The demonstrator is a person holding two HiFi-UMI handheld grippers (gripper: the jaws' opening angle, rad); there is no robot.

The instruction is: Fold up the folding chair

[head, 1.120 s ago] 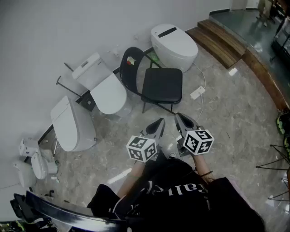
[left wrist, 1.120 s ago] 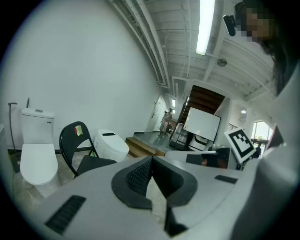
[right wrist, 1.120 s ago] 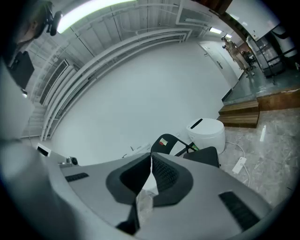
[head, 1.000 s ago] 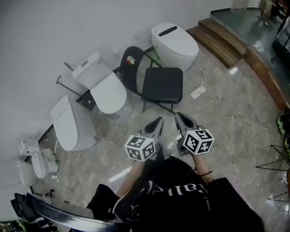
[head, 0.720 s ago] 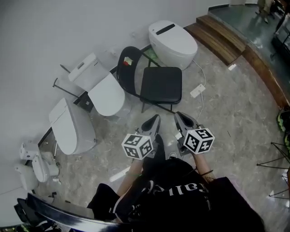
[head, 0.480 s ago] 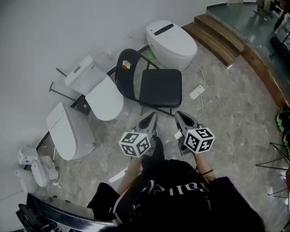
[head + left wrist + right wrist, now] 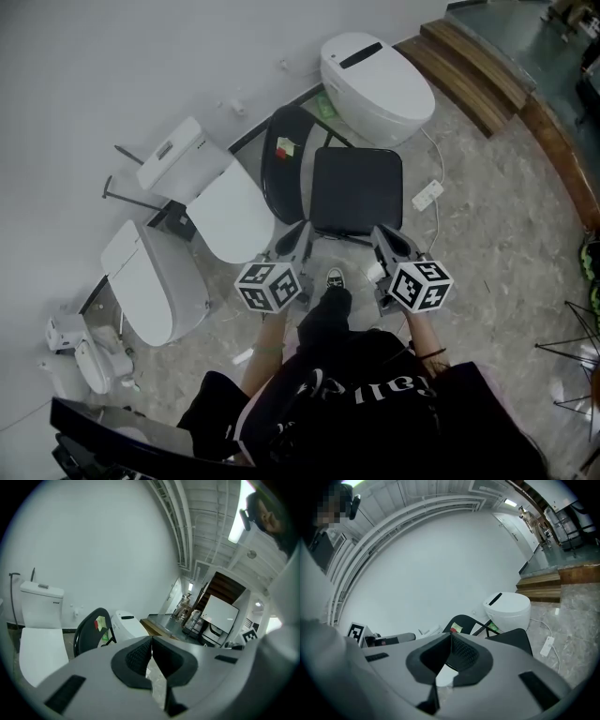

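Black folding chair with padded square seat and curved backrest: unfolded, upright on the floor, directly ahead of both grippers. Hemmed in at the rear right by a rounded white tankless toilet and on the left by a white toilet with cistern, backrest just beside its bowl. Open room only at the seat's front edge and right side, apart from a white power strip with its cord lying near the right corner. Left gripper near the front left seat corner, fingers pressed together, nothing between. Right gripper near the front right corner, fingers likewise closed and empty. Compared with a second ago: both grippers advanced from well short of the seat to close by its front edge. Underfoot, grey marbled stone floor; behind, plain white wall; at upper right, wooden steps.
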